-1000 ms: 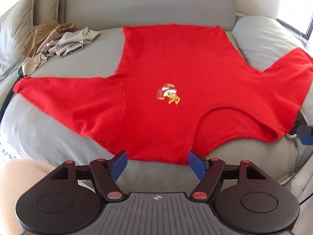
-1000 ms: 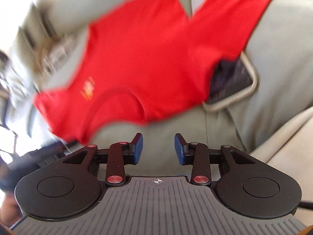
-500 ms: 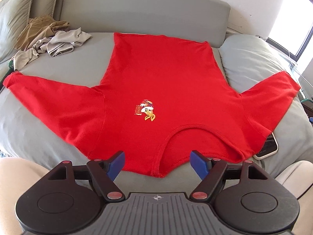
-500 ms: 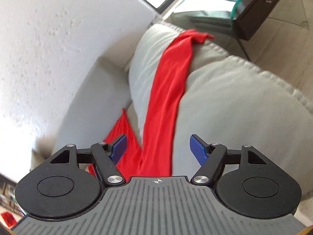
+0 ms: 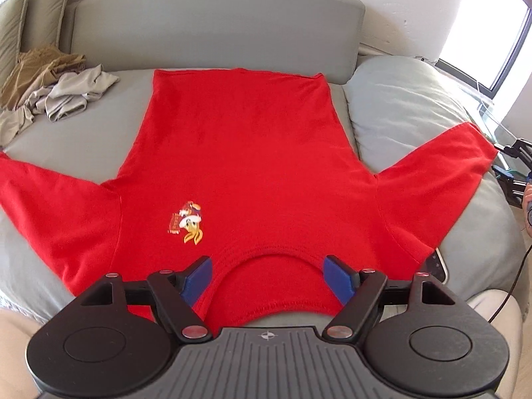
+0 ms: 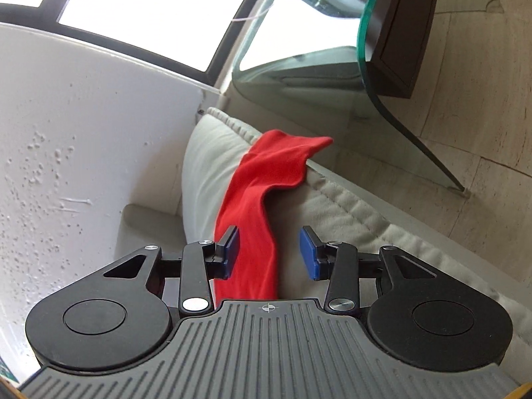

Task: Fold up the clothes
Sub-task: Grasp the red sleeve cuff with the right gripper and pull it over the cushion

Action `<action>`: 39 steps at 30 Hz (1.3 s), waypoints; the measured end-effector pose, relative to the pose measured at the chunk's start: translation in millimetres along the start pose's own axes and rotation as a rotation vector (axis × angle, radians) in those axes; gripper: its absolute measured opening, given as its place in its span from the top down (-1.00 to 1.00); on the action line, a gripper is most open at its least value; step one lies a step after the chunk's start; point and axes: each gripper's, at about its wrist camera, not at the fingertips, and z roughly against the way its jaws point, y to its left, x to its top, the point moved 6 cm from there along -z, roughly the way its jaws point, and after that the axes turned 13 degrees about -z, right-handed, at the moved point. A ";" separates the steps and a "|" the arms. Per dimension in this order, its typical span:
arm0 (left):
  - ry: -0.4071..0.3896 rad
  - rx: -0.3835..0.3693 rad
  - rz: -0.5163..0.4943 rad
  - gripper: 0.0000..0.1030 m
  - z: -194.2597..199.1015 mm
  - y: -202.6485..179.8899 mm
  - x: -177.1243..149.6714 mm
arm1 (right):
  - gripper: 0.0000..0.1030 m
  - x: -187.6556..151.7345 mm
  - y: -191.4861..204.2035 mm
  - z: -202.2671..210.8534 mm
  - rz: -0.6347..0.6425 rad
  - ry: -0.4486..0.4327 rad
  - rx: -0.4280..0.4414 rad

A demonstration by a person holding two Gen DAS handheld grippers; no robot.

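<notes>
Left wrist view: the left gripper (image 5: pixel 267 277) hangs wide open over the collar of the red shirt (image 5: pixel 246 153), which lies flat on the grey sofa (image 5: pixel 399 106), gripping nothing.

Right wrist view: the right gripper (image 6: pixel 268 252), jaws closing, straddles the shirt's sleeve (image 6: pixel 262 196) draped over the sofa's edge; pads not yet pressing.
</notes>
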 end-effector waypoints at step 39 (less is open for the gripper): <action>-0.206 0.356 0.485 -0.47 117.1 200.1 -90.9 | 0.54 -555.2 116.7 67.5 1.195 0.339 0.094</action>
